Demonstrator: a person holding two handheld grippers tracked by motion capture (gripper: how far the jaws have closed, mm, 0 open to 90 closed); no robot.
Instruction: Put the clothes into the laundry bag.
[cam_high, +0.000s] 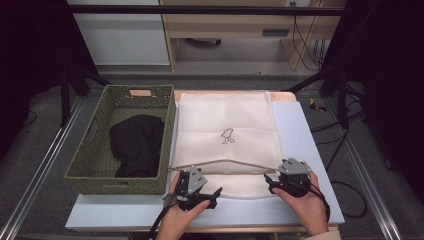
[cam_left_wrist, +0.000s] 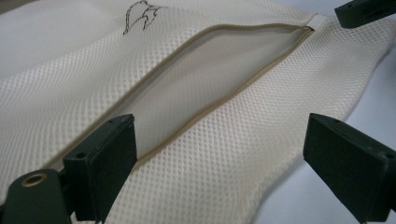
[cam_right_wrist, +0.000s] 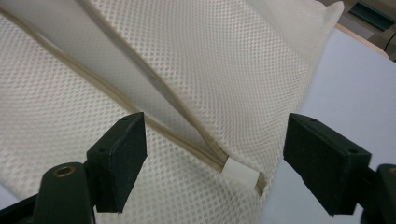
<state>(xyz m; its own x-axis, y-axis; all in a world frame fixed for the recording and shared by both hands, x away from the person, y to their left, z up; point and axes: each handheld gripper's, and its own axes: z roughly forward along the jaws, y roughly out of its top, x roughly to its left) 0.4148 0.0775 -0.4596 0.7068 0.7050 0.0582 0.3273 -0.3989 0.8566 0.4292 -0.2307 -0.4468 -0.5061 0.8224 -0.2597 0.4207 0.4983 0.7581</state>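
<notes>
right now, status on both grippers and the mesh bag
Left gripper open, right gripper open, both at mesh bag near edge. Zipper opening gapes. Nothing in the way.

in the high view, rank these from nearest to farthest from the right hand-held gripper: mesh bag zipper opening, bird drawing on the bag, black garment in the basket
From the right hand-held gripper, at the bag's near right corner:
1. Zipper opening: just left of it, across the mesh bag.
2. Bird drawing: farther up, at the bag's middle.
3. Black garment: far left, inside the green basket.

Cream mesh laundry bag (cam_high: 225, 125) flat on table, zipper (cam_left_wrist: 219, 100) open.
</notes>
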